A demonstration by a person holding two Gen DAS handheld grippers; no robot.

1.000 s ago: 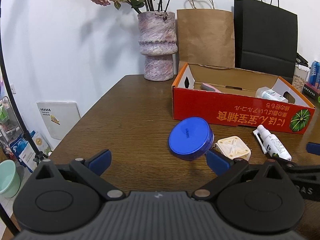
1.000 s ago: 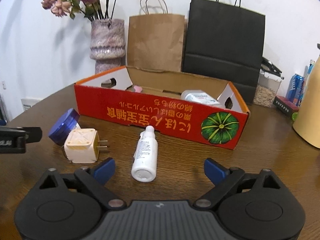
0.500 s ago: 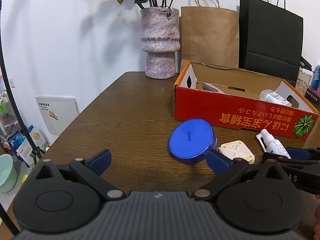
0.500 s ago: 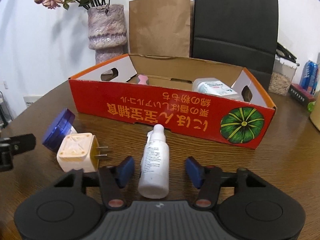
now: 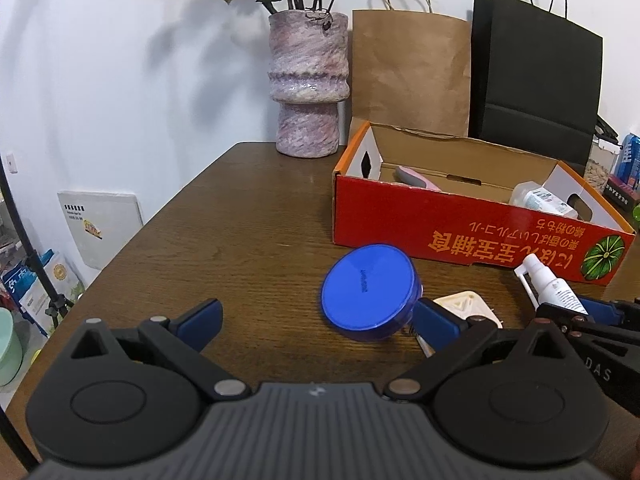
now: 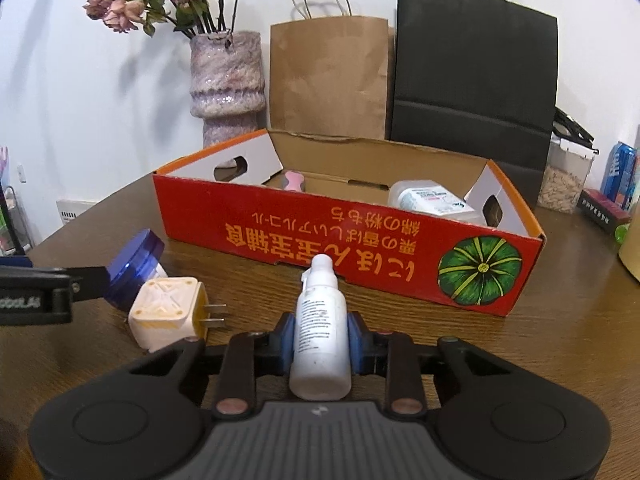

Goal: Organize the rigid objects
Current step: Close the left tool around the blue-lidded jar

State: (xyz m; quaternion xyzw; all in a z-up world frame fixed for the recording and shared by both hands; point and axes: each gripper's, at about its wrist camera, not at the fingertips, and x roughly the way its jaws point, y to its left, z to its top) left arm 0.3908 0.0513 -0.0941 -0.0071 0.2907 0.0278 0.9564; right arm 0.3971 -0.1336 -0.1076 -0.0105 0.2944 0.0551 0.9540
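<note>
Left tongs (image 5: 316, 322) are hanging released, blue pads spread wide, nothing between them, poised low over the worktop (image 5: 248, 216). The right-hand pad is sitting close by the blue jar (image 5: 370, 292), which is lying tipped on its edge with the lid facing the camera. Smooth round plastic, glossy lid; resting like that it is liable to roll if the pad is nudging it, and a flat disc shape gives a poor bite unless taken across the rim.

Just beside the jar, the cream plug adapter (image 6: 166, 312) is lying on its side with two thin metal prongs pointing toward the bottle. Boxy, hard plastic, ribbed cross pattern on the face. The prongs could be snagging on a pad or scratching the wood if dragged.

Right tongs (image 6: 321, 340) are clenched on the white spray bottle (image 6: 322, 328), pads pressing either side of its body low down near the base, the nozzle pointing away toward the box. The bottle is lying along the worktop, just short of the box wall. Slick cylinder, matt label; gripped near one end, it may be pivoting nose-down on lifting, or slipping out lengthways. The nozzle could be catching the box's near wall if carried too low.

The red cardboard box (image 6: 352, 240) is standing open, printed front, soft torn rim; a pink thing and a clear labelled bottle are already lying inside. Light cardboard may be sliding if bumped.
</note>
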